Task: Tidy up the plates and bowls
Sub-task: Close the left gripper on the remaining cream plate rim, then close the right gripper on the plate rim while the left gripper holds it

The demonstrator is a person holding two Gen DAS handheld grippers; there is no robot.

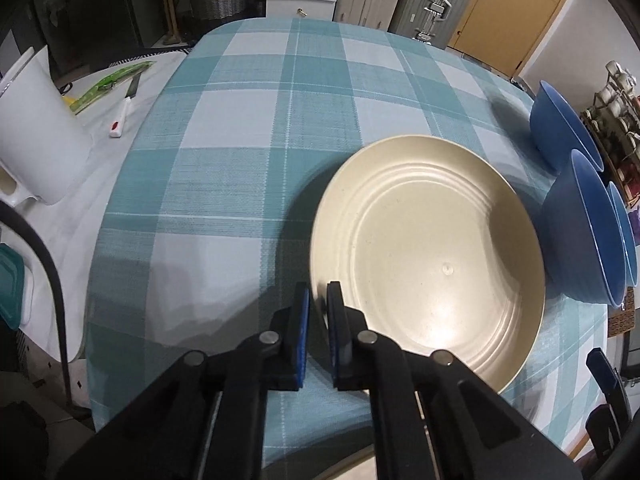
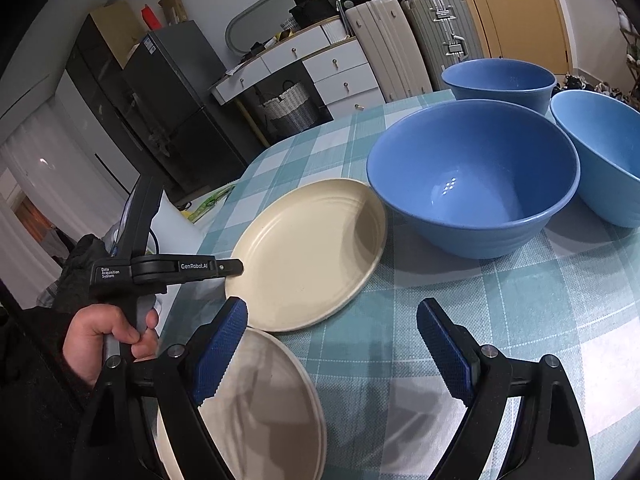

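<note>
A cream plate (image 1: 428, 256) (image 2: 308, 252) is tilted above the checked tablecloth (image 1: 248, 128). My left gripper (image 1: 318, 304) (image 2: 234, 267) is shut on its near left rim. A second cream plate (image 2: 272, 408), perhaps a stack, lies at the near table edge under my right gripper (image 2: 332, 344), which is open and empty above the cloth. Three blue bowls stand to the right: a large one (image 2: 472, 184) (image 1: 588, 232), a far one (image 2: 500, 80) (image 1: 560, 120), and a lighter one (image 2: 604, 152) at the right edge.
A white jug (image 1: 36, 136), a knife (image 1: 124, 108) and a green packet (image 1: 112, 84) lie on a white surface left of the table. A drawer unit (image 2: 332, 68), basket (image 2: 288, 108), suitcases (image 2: 440, 32) and fridge (image 2: 168, 92) stand behind.
</note>
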